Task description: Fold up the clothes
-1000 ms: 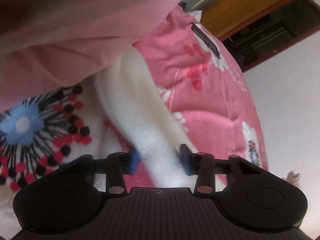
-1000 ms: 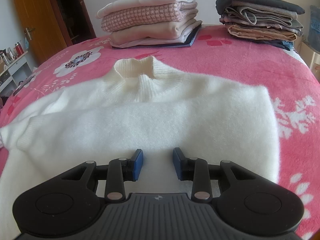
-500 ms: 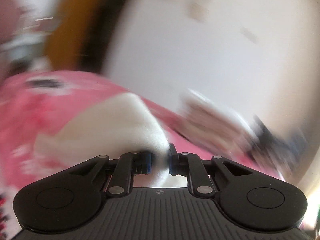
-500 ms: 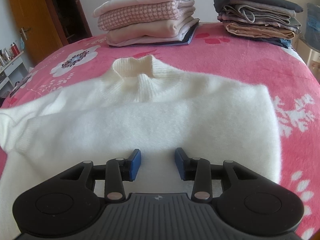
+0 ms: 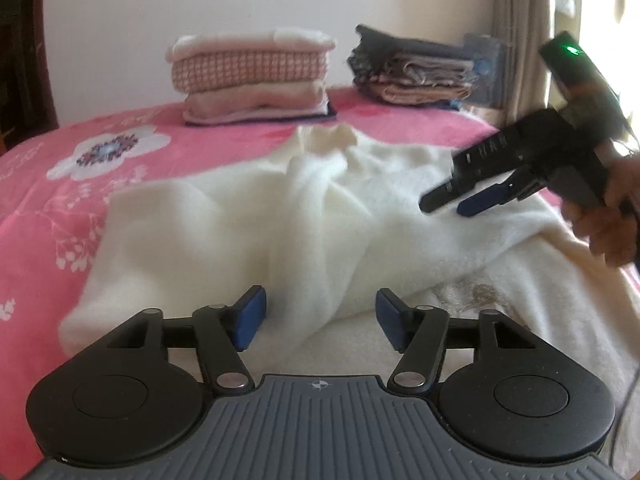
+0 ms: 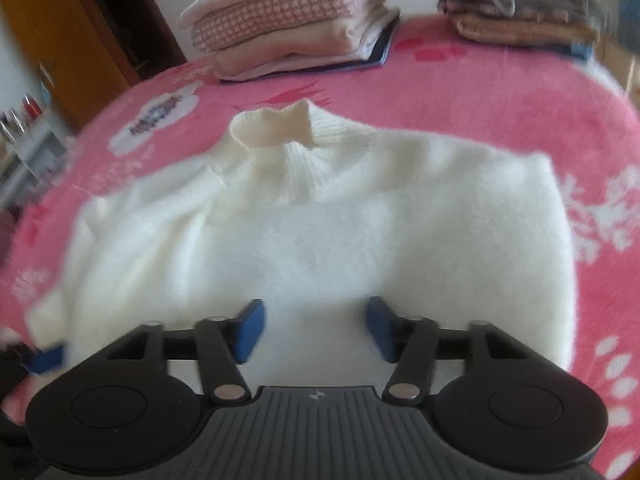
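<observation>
A cream knitted sweater (image 5: 224,216) lies on the pink flowered bed (image 5: 52,208), collar (image 6: 276,128) towards the far side. Its left sleeve is folded across the body in a rumpled ridge (image 5: 320,240). My left gripper (image 5: 320,320) is open, low over the sweater's near edge, with the end of that ridge lying loose between its blue pads (image 5: 250,318). My right gripper (image 6: 316,328) is open over the sweater's (image 6: 320,232) lower middle and holds nothing. The left wrist view shows it, the right gripper (image 5: 442,208), from the side, held by a hand (image 5: 608,208).
Two stacks of folded clothes stand at the bed's far side: a pink and cream stack (image 5: 250,76) (image 6: 296,28) and a darker stack (image 5: 416,76) (image 6: 520,4). An orange door (image 6: 60,40) and a shelf with bottles (image 6: 24,112) are on the left.
My left gripper was shut on the sleeve, swung it over the sweater's body and has opened, letting it go. My right gripper has opened wider and shifted slightly forward.
</observation>
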Demonstrator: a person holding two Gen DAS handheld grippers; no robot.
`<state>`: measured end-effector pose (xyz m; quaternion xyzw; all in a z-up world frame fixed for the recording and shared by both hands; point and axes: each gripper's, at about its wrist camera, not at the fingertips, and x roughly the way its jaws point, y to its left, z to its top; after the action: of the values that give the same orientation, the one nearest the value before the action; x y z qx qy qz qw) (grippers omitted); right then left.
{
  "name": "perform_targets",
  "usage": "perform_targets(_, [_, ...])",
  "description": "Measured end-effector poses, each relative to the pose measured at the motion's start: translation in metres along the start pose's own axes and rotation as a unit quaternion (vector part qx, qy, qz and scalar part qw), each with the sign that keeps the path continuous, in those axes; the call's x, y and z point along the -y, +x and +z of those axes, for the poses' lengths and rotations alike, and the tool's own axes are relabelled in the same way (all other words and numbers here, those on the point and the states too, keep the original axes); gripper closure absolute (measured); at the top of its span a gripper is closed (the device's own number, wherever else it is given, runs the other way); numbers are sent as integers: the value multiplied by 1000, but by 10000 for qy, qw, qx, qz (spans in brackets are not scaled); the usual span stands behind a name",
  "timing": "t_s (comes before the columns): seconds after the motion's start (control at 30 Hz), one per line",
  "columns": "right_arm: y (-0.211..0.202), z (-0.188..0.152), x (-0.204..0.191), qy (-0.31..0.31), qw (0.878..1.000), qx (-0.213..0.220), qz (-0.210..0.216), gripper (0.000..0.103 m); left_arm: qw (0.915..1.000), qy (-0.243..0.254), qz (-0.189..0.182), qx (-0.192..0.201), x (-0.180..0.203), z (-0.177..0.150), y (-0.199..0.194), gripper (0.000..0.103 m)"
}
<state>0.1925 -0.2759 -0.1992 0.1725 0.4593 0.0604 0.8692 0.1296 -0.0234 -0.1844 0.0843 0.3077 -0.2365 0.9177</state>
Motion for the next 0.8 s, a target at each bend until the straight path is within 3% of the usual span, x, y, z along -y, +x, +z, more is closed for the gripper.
perform_targets(0.1, [-7, 13, 16, 952, 9934, -198, 610, 37, 9998, 68, -31, 184, -2, -1, -10, 39])
perform_targets(0.27, [-6, 31, 7, 1713, 9688, -416, 1741, 33, 9995, -9, -171, 270, -8, 9, 1, 36])
perform_targets(0.33, [4, 41, -6, 1708, 9673, -548, 1794, 29, 9994, -67, -182, 281, -7, 11, 8, 36])
perform_targets(0.43, [27, 57, -24, 1681, 9739, -667, 1368, 27, 9990, -256, -248, 263, -7, 14, 18, 39])
perform_targets(0.57, [59, 74, -38, 1757, 9728, -841, 1255, 28, 9988, -369, -215, 250, -8, 14, 21, 56])
perform_targets(0.63, [72, 81, -45, 1722, 9725, -915, 1277, 39, 9987, -383, -178, 283, -9, 14, 21, 70])
perform_targets(0.7, [76, 84, -53, 1611, 9749, -924, 1228, 82, 9986, -392, -104, 348, -11, 16, 19, 82])
perform_targets(0.77, [70, 89, -59, 1559, 9747, -788, 1395, 93, 9976, -381, 14, 578, -11, 23, 12, 83])
perform_targets(0.8, [61, 92, -62, 1521, 9743, -642, 1533, 94, 9966, -347, 65, 746, -10, 27, 8, 83])
